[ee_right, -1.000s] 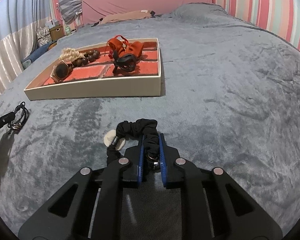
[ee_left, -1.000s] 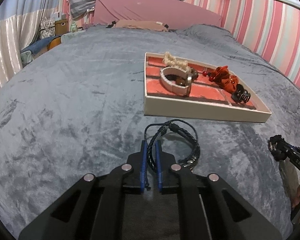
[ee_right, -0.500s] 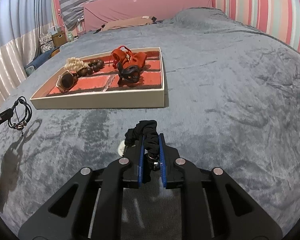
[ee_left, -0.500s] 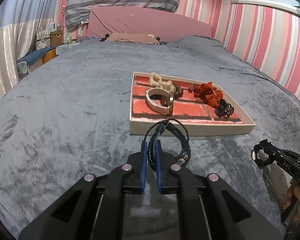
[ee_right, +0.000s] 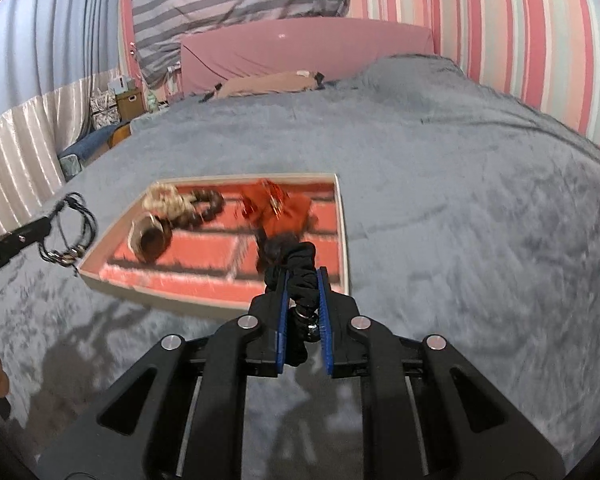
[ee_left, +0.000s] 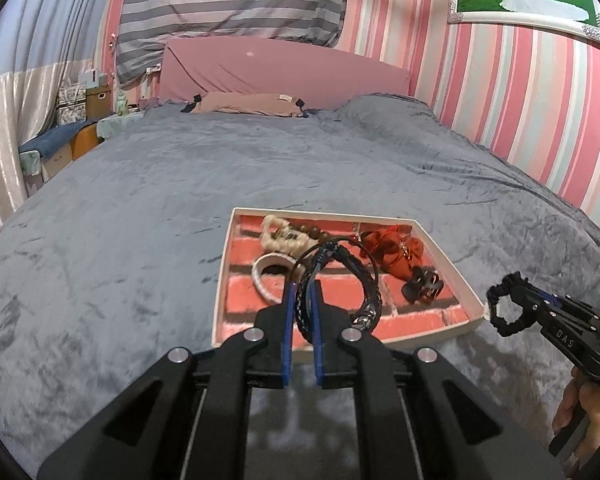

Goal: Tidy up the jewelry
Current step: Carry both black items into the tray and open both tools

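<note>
Both grippers are up off the bed [ee_left: 140,208] now, each with its catch. A second ago the cord bracelet and the scrunchie were low over the grey blanket, short of the tray; now both hang in the air at the tray's [ee_left: 220,280] near edge.

The left gripper [ee_left: 300,300] has its fingers [ee_left: 286,320] pinched tight on the black braided cord bracelet [ee_left: 364,280]. The loops and metal clasp dangle to the right, in line with the tray's front compartments.

The right gripper [ee_right: 303,292] is almost closed too, clamped on the black fabric scrunchie [ee_right: 300,268], which bunches up between the blue pads. Its view is blurred, so it is clearly on the move.

In the tray already: a cream beaded piece [ee_left: 280,236], dark wooden beads [ee_left: 320,236], a white bangle [ee_left: 268,272], a red fabric bow [ee_left: 396,252] and a black claw clip [ee_left: 420,284].

So the pick-ups look done and the carry is under way. What is left, I'd judge, is getting each piece over a free compartment and letting go. The bare front row looks the likeliest spot.
</note>
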The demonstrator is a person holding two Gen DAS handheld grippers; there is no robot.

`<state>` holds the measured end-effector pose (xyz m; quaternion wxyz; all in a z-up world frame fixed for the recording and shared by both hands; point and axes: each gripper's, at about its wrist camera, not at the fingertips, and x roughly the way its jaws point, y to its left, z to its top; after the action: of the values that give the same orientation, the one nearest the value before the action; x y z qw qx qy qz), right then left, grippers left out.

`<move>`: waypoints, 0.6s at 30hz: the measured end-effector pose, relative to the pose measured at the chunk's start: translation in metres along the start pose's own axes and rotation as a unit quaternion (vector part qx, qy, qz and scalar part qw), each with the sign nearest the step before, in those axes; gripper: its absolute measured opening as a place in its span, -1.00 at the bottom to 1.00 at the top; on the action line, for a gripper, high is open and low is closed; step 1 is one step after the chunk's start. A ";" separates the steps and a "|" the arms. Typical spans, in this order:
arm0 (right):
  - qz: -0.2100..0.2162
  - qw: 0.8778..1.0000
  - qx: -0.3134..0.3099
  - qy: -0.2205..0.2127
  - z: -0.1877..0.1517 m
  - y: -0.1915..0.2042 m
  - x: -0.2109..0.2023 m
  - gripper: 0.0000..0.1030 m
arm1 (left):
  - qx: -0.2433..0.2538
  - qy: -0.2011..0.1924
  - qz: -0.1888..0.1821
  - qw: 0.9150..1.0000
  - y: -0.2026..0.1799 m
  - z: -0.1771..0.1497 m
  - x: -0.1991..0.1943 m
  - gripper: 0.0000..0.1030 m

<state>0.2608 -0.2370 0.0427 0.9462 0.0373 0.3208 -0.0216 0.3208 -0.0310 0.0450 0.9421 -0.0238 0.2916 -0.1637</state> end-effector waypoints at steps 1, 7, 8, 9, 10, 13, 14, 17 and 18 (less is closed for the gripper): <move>0.003 1.000 0.001 -0.001 0.004 0.002 0.004 -0.73 | 0.001 0.002 0.000 1.000 -0.002 0.002 0.004 -0.84; 0.015 1.000 0.008 0.000 0.015 0.013 0.029 -0.73 | 0.005 0.020 0.004 1.000 -0.009 0.001 0.038 -0.84; 0.015 1.000 0.006 0.002 0.016 0.014 0.035 -0.73 | 0.004 0.025 0.005 1.000 -0.008 -0.002 0.043 -0.84; 0.015 1.000 0.004 0.005 0.015 0.015 0.040 -0.73 | 0.002 0.029 0.006 1.000 -0.006 -0.005 0.048 -0.84; 0.014 1.000 0.004 0.008 0.015 0.016 0.045 -0.73 | 0.000 0.035 0.008 0.999 -0.004 -0.008 0.054 -0.84; 0.011 1.000 0.006 0.018 0.008 0.015 0.057 -0.73 | -0.009 0.052 0.014 0.998 0.006 -0.018 0.070 -0.84; 0.010 1.000 0.008 0.024 0.005 0.015 0.063 -0.73 | -0.012 0.057 0.018 0.998 0.009 -0.021 0.075 -0.84; 0.005 0.999 0.012 0.036 -0.002 0.012 0.074 -0.73 | -0.019 0.069 0.024 0.997 0.014 -0.027 0.087 -0.84; 0.003 0.999 0.012 0.040 -0.003 0.011 0.078 -0.73 | -0.019 0.073 0.027 0.997 0.015 -0.029 0.091 -0.84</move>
<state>0.3210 -0.2269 -0.0066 0.9323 0.0508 0.3575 -0.0210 0.3798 -0.0444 -0.0309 0.9219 -0.0213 0.3628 -0.1339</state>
